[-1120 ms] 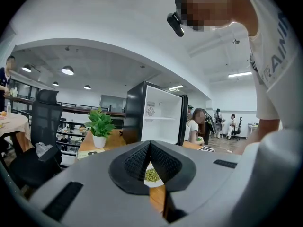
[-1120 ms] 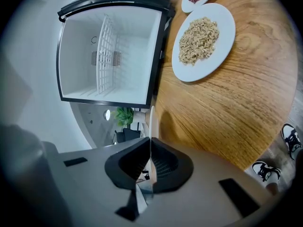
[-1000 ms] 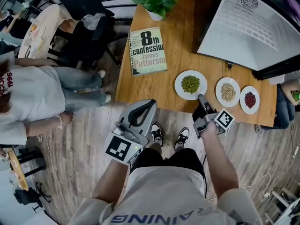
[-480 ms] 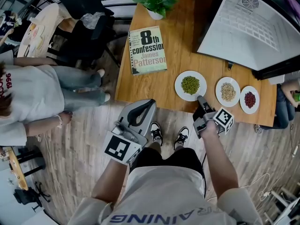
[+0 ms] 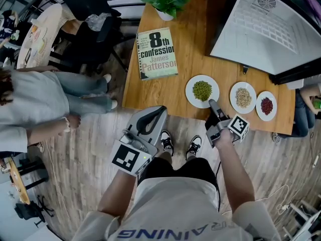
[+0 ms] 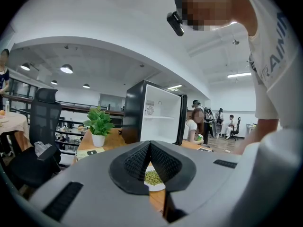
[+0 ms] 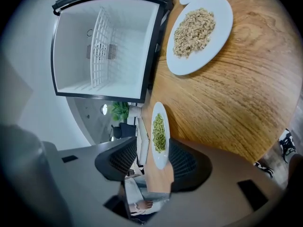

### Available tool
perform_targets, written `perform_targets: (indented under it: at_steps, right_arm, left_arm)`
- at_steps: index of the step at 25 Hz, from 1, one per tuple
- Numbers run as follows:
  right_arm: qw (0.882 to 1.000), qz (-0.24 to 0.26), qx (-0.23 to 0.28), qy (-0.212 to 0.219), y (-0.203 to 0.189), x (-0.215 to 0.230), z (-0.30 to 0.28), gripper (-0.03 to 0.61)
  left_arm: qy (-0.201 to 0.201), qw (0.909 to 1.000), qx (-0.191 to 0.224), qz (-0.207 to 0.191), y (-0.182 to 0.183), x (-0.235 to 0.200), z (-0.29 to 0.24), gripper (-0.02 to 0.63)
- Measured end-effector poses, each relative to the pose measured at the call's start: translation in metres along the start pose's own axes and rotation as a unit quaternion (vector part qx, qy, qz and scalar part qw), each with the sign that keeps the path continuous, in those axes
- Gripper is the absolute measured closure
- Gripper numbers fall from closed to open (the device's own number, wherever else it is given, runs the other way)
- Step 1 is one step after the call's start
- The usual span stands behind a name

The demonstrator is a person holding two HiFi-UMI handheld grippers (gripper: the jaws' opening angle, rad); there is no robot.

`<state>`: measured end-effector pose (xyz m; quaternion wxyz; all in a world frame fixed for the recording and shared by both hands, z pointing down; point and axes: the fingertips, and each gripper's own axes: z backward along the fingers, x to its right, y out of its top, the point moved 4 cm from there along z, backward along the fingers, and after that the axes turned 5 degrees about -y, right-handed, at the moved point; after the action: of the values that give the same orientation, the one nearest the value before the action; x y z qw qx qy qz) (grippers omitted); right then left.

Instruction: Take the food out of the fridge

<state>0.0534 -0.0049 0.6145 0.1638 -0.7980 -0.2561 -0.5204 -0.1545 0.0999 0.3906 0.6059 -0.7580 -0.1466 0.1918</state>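
Note:
Three white plates stand in a row on the wooden table: green beans, oats and red beans. My right gripper reaches the near rim of the green-bean plate. Its jaws have just been opening, and the right gripper now stands open with that rim between the pads, the plate resting on the table. The left gripper hangs off the table's near edge, and the left gripper is shut on nothing. Behind the plates the fridge is open, its white shelves bare.
A paperback book and a potted plant sit at the table's far left. A bystander bends over at the left, beside a black office chair. My own feet are on the plank floor under the table's edge.
The bystander at the left has shifted further left. Both grippers have kept their places, the right one still at the green-bean plate's rim.

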Motion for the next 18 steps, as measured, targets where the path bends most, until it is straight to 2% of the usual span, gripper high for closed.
perform_targets:
  at_steps: [6,10,13,18]
  right_arm:
    - [0.998,0.052,-0.02,0.001,-0.003,-0.005,-0.001,0.344]
    - [0.994,0.105,-0.039,-0.01,-0.008,-0.012,-0.001,0.333]
    - [0.985,0.158,-0.063,-0.023,-0.01,-0.013,-0.004,0.318]
    - [0.964,0.243,-0.097,-0.046,-0.014,-0.011,-0.007,0.301]
  left_arm:
    - [-0.001,1.0,0.0,0.001,-0.001,0.001,0.001,0.609]
    - [0.0,1.0,0.0,0.003,-0.001,0.001,0.003,0.609]
    - [-0.001,1.0,0.001,0.004,0.0,0.001,0.003,0.609]
    - [0.004,1.0,0.001,0.008,-0.003,0.0,0.004,0.609]
